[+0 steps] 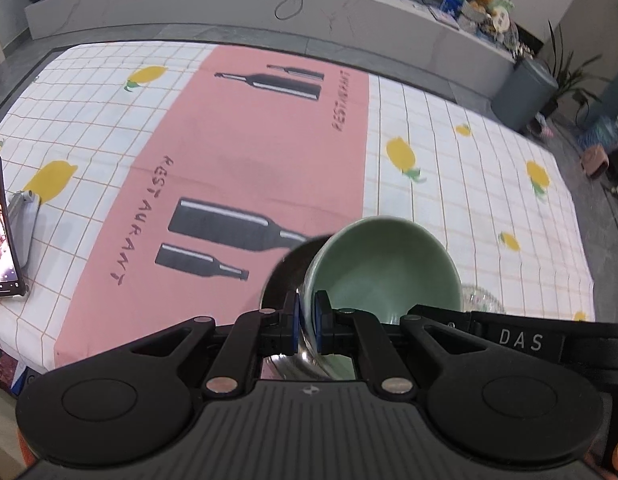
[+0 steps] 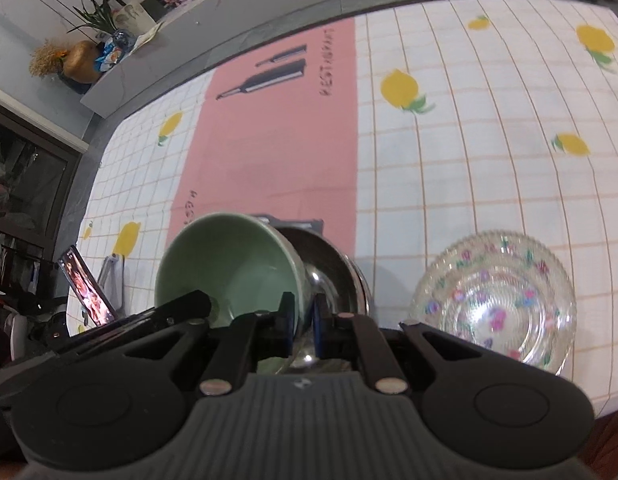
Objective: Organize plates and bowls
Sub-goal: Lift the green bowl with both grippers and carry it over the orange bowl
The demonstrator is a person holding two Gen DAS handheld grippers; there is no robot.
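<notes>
A pale green bowl (image 1: 383,264) is held tilted, its rim pinched by both grippers. My left gripper (image 1: 306,318) is shut on the bowl's left rim. My right gripper (image 2: 302,322) is shut on the opposite rim of the same green bowl (image 2: 229,256). A shiny steel bowl (image 2: 333,264) sits just under and beside the green bowl; it also shows in the left wrist view (image 1: 285,276). A clear glass plate with flower print (image 2: 497,296) lies on the table to the right; its edge shows in the left wrist view (image 1: 483,298).
The table carries a checked lemon tablecloth (image 1: 469,160) with a pink runner (image 1: 245,152) printed with bottles. A phone (image 1: 1,232) stands propped at the left edge; it also shows in the right wrist view (image 2: 89,292). A grey counter (image 1: 229,4) runs behind the table.
</notes>
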